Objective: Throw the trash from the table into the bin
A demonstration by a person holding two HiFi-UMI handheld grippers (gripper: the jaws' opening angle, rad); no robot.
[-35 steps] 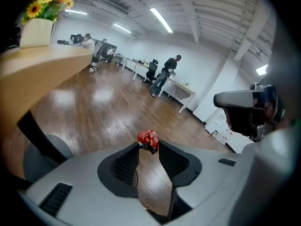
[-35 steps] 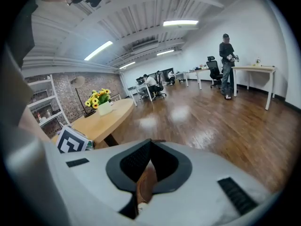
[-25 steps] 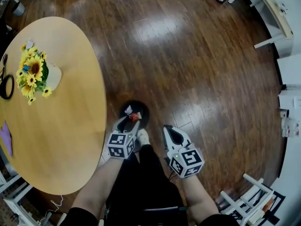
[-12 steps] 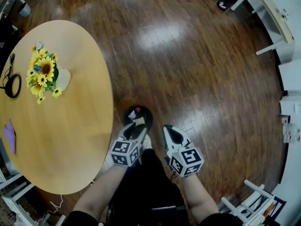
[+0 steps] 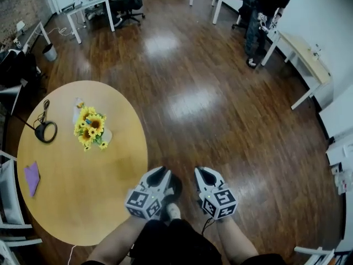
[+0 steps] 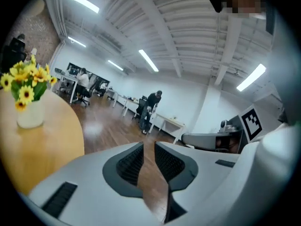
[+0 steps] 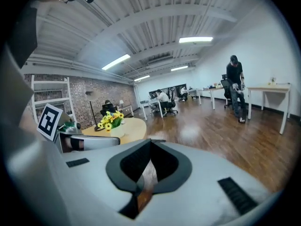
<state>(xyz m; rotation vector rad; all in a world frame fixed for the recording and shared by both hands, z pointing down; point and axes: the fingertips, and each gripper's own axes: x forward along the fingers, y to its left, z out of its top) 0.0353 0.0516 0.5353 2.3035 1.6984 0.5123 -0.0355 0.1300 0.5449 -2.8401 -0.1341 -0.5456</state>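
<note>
My left gripper hangs level in front of my knees; its jaws have just been closing and stand a narrow gap apart with nothing between them. Beside it my right gripper is shut and empty, its tips meeting. The black bin on the floor is almost wholly hidden under the left gripper, so its contents do not show. On the round wooden table to the left lies a flat purple piece.
A vase of sunflowers and a black looped cable stand on the table. The table's edge is just left of the left gripper. Open wood floor stretches ahead. White desks line the right wall; a person stands there.
Both grippers have risen and the head view has tilted up from the floor to the room. The left jaws have narrowed. The bin with red and white trash is now covered by the left gripper.
</note>
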